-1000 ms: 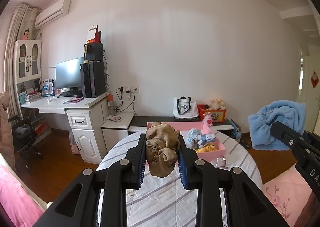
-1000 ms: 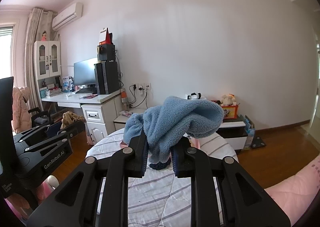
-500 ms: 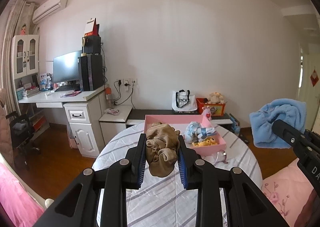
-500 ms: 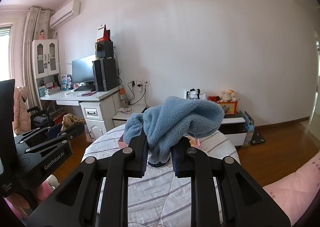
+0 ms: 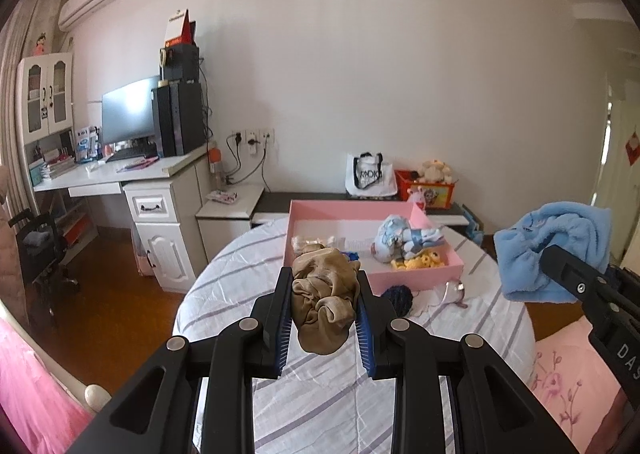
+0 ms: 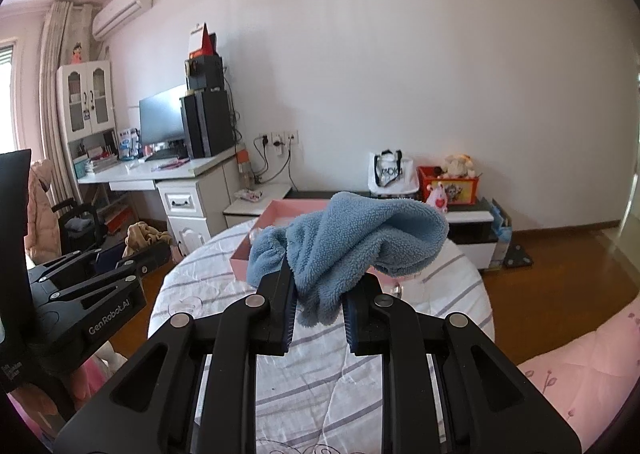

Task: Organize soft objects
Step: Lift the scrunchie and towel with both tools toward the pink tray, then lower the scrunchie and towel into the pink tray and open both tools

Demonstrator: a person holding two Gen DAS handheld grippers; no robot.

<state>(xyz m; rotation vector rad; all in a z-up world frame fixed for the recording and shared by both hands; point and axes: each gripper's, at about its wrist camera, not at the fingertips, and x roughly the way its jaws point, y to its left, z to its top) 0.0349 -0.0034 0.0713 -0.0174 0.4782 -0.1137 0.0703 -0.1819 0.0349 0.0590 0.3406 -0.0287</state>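
My left gripper (image 5: 324,314) is shut on a crumpled tan cloth (image 5: 324,302) and holds it above the round table, just in front of the pink tray (image 5: 416,276). The tray holds a pale blue plush toy (image 5: 404,240) and a yellow plush (image 5: 420,261). A dark blue yarn ball (image 5: 398,297) lies on the table by the tray's near wall. My right gripper (image 6: 318,290) is shut on a fluffy blue towel (image 6: 356,242), held above the table; the towel hides most of the tray (image 6: 276,213). The towel also shows in the left wrist view (image 5: 552,250).
The round table (image 5: 320,394) has a white striped cover. A small metal item (image 5: 454,292) lies right of the yarn ball. A desk with monitor (image 5: 128,111) stands at the left, a low bench with a bag (image 5: 370,175) behind. Pink bedding (image 6: 580,374) lies at the right.
Both grippers have tipped down and moved closer to the table with their cloths still held. The tray's contents and the yarn ball now show more fully in the left wrist view.
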